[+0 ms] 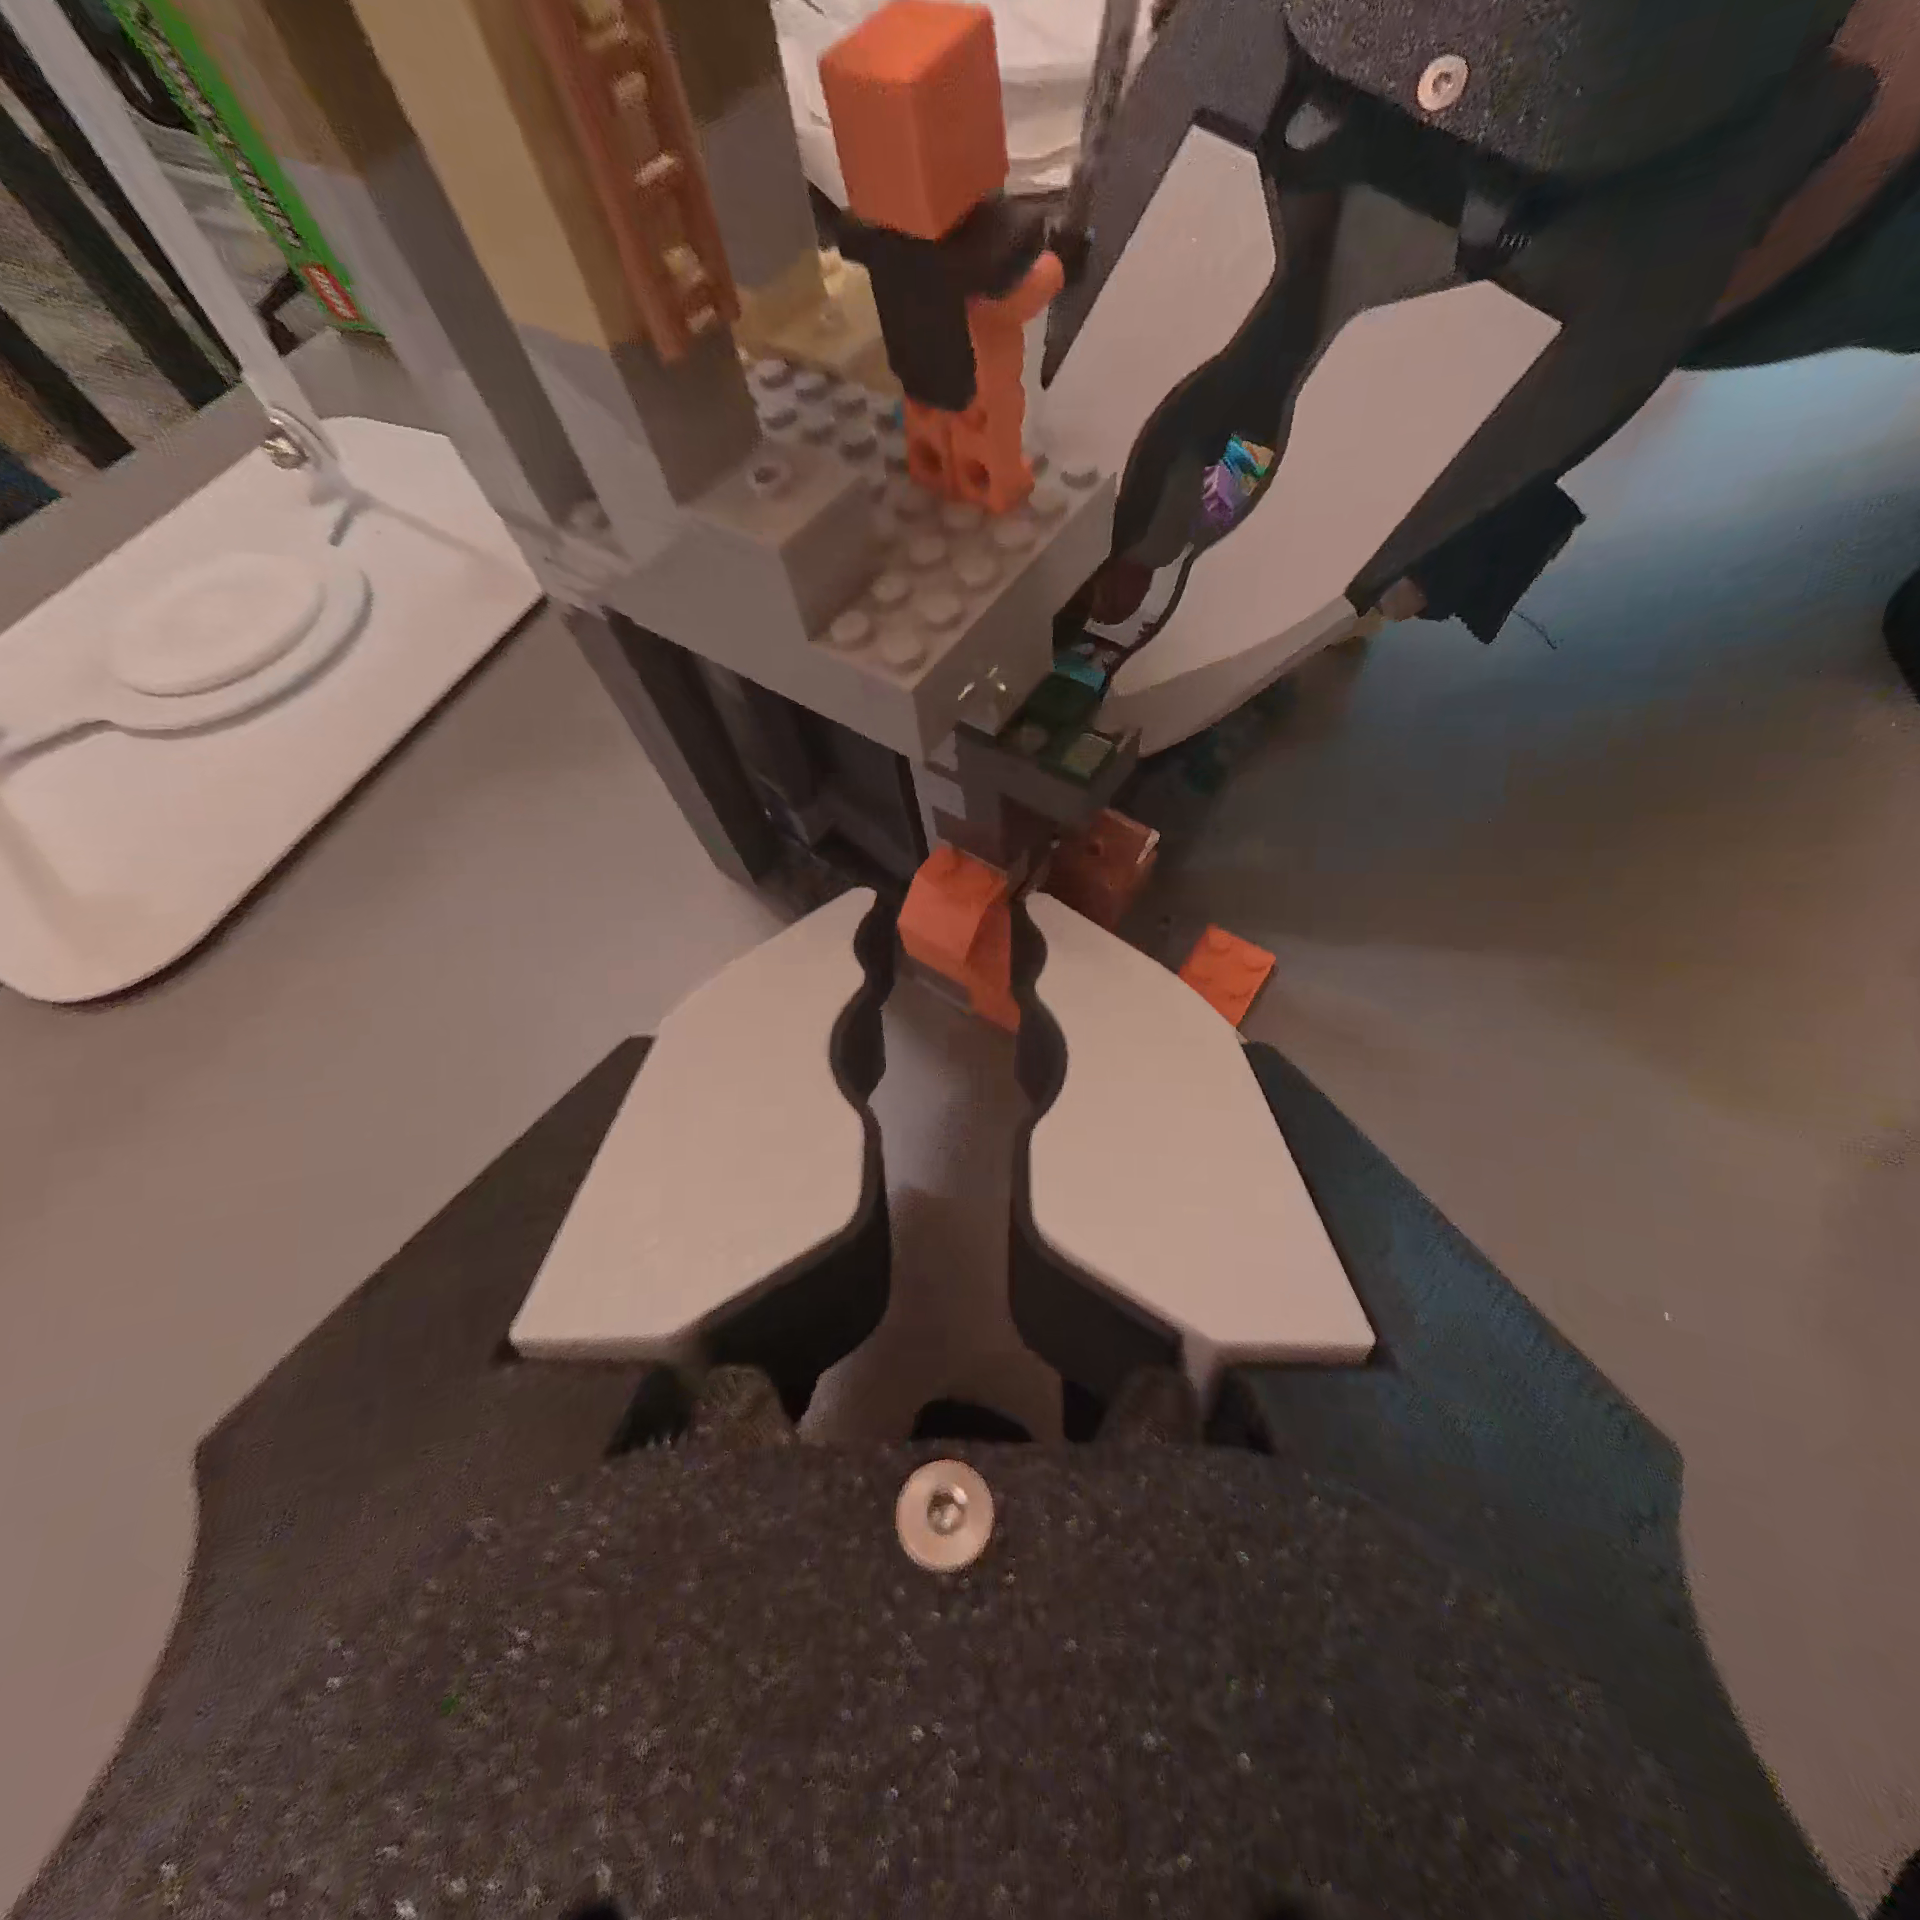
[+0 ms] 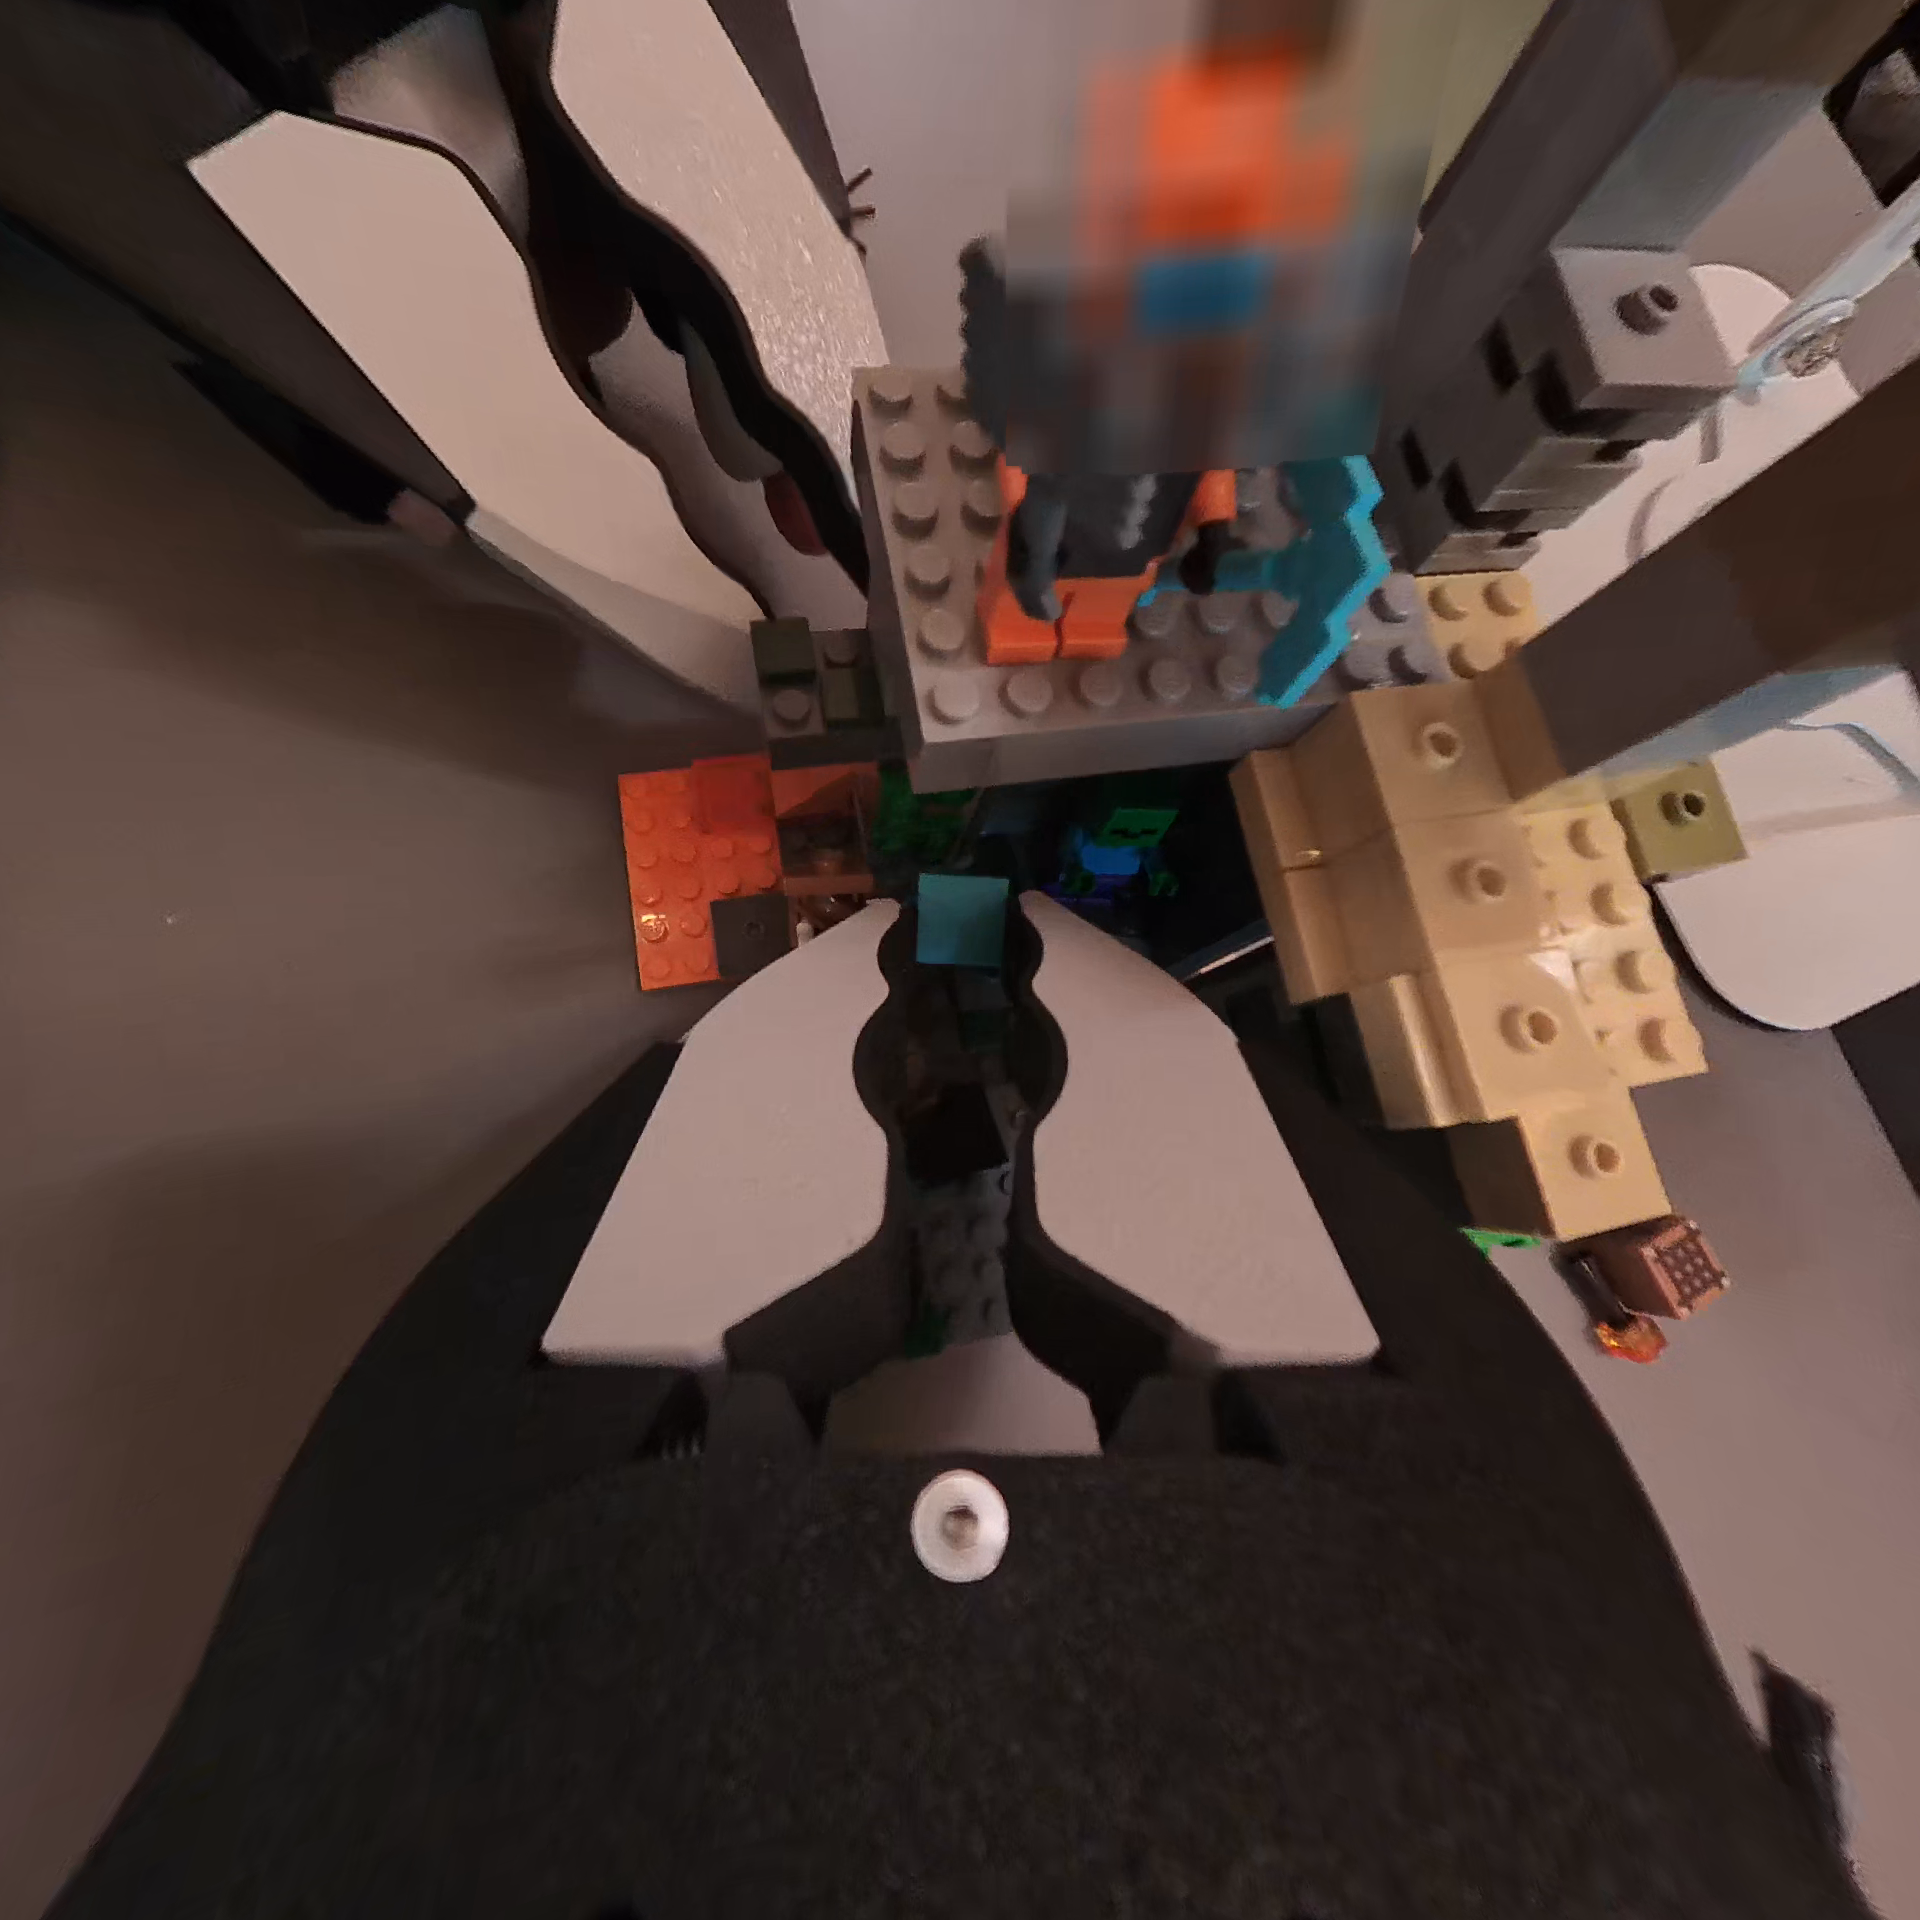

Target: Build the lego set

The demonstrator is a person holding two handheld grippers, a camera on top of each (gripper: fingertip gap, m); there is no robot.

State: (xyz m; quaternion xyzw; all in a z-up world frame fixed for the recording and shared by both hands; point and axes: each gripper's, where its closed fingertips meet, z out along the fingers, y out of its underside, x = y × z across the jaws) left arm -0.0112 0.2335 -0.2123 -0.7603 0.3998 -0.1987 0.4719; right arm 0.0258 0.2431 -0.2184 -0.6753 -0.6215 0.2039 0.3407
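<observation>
left wrist view: left gripper (image 1: 956, 935) low over the grey table (image 1: 416, 1039), fingers drawn close and pinching a small orange brick (image 1: 961, 940) at the tips. the brick sits tilted, touching the foot of the lego build (image 1: 727, 540). a second orange piece (image 1: 1226, 971) lies on the table just right of the tips, beside a brown block (image 1: 1107, 862).

the build stands upright on the table: a grey studded platform (image 1: 935, 582) on dark pillars, grey and tan columns behind it, a brown ladder (image 1: 649, 177) against the tan wall. an orange-headed minifigure (image 1: 935, 260) in black stands on the platform studs.

right gripper (image 1: 1205, 520) comes in from the upper right, tips down beside the platform's corner, jaws nearly together; small coloured parts show in the gap. a white plastic tray (image 1: 156, 727) lies on the table to the left, well apart from the build.

right wrist view: seen from above. right gripper (image 2: 961, 925) has its fingers narrowly parted with a teal piece (image 2: 961, 920) between the tips; cannot tell whether the pads press on it. below the tips, in shadow under the platform (image 2: 935, 582), a small green-and-blue figure (image 2: 1117, 847). the minifigure (image 2: 1091, 561) stands on the platform with a teal tool (image 2: 1320, 582) next to it. orange plate (image 2: 686, 862) at the base on the left; tan stepped bricks (image 2: 1455, 935) on the right. left gripper enters at upper left, its tips hidden behind the build.
</observation>
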